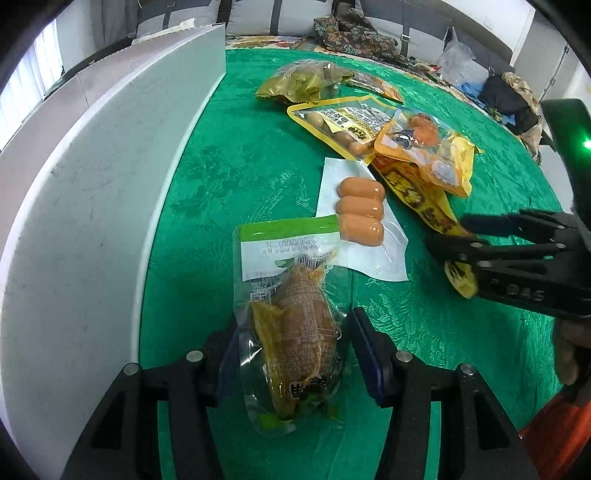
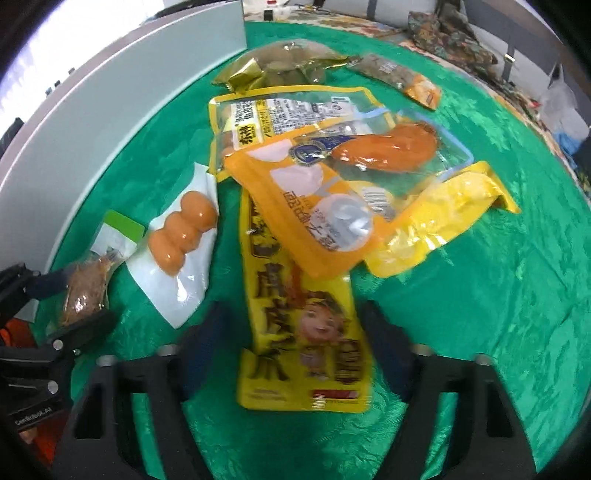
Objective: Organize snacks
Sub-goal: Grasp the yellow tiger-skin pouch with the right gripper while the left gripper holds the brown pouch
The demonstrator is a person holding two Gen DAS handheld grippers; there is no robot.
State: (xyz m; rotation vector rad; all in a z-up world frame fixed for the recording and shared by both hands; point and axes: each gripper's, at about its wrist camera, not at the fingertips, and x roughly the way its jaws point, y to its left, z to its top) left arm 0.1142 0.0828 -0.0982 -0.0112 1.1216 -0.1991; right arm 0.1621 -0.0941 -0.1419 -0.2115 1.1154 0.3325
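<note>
A green patterned cloth (image 1: 229, 155) covers the one table, and a single white panel (image 1: 92, 177) stands along its left edge; past the far edge lie a crumpled floral fabric (image 1: 354, 33), some grey cushions and a dark heap of bags. Seven snack packs lie on the cloth. The longest is one yellow strip pack with a cartoon face (image 2: 295, 314), its far end tucked under one orange-edged pouch holding an orange piece of meat (image 2: 343, 188); that pouch overlaps one yellow-framed pack of small sausage balls (image 2: 280, 114) and one plain yellow bag (image 2: 439, 218). Farther back sit one olive-gold bag (image 2: 280, 66) and one slim brown-and-orange packet (image 2: 399, 77). Nearer the panel lies one clear white pouch with three short orange sausages (image 1: 360, 216), counted side by side, and touching its corner is one green-topped clear pouch with a brown piece (image 1: 291, 317). The left gripper (image 1: 291, 350) stands with its jaws spread around this green-topped pouch, the right blue pad (image 1: 364, 347) apart from the film; whether the left pad touches it I cannot tell. The right gripper (image 2: 295, 350) straddles the near end of the yellow strip pack, jaws apart on either side, with green cloth visible between each pad and the pack.
</note>
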